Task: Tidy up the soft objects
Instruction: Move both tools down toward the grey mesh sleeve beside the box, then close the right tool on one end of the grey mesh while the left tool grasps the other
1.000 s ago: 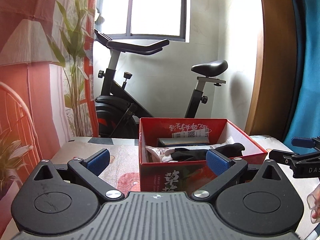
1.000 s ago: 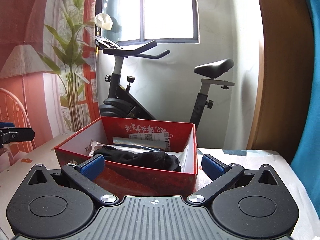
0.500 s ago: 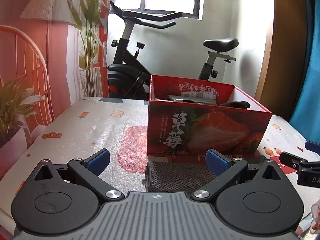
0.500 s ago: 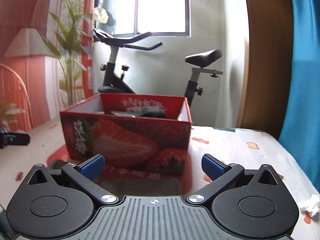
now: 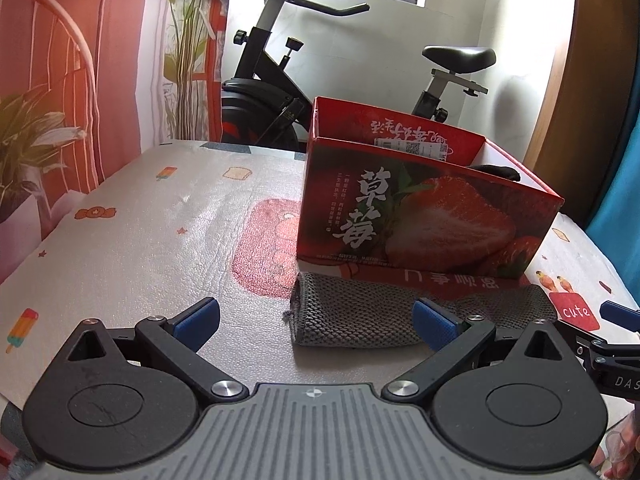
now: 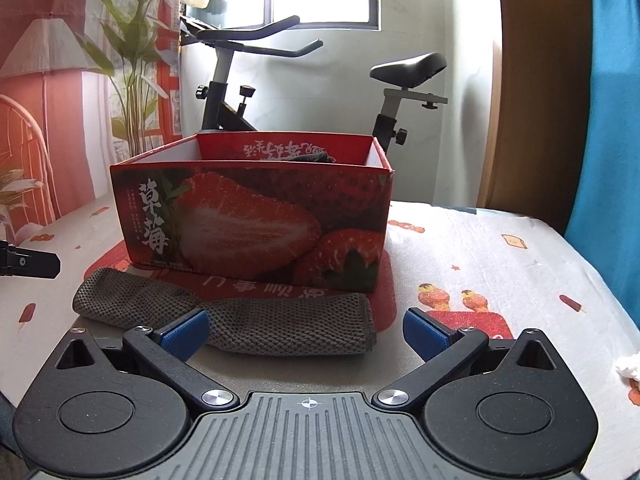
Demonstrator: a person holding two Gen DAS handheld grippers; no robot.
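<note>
Both sets of fingers are spread wide, nothing held: left gripper [image 5: 316, 320] and right gripper [image 6: 306, 330] hang low over the table [image 5: 168, 216]. Just past them a grey knit cloth [image 6: 248, 320] lies flat against the strawberry box [image 6: 256, 216]. Something dark sits inside it. Exercise bike [image 6: 312, 92] behind.

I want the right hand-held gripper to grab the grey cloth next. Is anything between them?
Nothing visible. The grey cloth lies flat on the table just ahead of the open right hand-held gripper, in front of the strawberry box.
</note>
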